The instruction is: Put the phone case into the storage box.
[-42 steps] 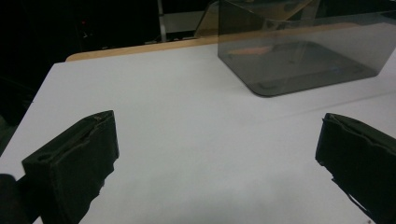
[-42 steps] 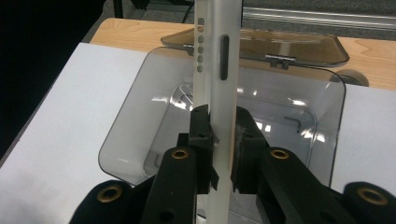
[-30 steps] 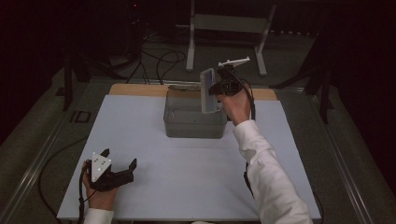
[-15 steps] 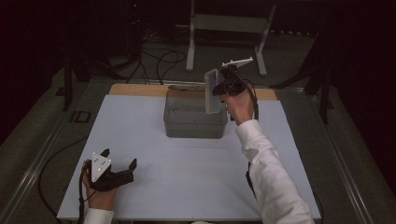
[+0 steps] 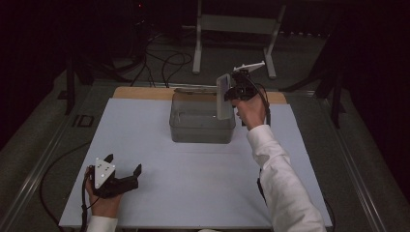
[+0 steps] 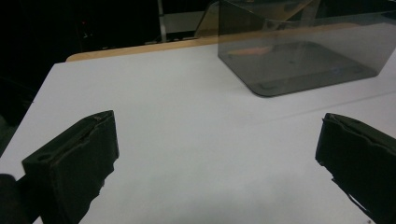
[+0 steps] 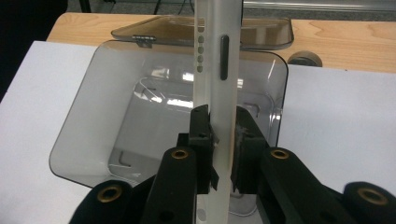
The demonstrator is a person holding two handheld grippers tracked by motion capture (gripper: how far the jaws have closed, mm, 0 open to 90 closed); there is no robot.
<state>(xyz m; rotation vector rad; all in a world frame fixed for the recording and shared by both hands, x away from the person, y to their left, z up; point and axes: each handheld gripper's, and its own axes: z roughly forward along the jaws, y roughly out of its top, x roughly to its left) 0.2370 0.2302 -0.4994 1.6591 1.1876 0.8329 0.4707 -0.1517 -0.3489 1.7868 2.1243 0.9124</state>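
Here the right gripper (image 7: 223,154) clamps a slim white phone (image 7: 218,70) edge-on, held upright over the clear grey box (image 5: 202,126) at the table's twelve o'clock. The left gripper (image 5: 123,166) rests at seven o'clock, jaws spread, grasping nothing.

A thin, pale translucent plastic phone case (image 7: 217,84) is clamped edge-on between the black jaws of the right gripper (image 7: 223,154), held above an open smoky transparent plastic box (image 7: 116,112) on the white tabletop (image 7: 341,121).
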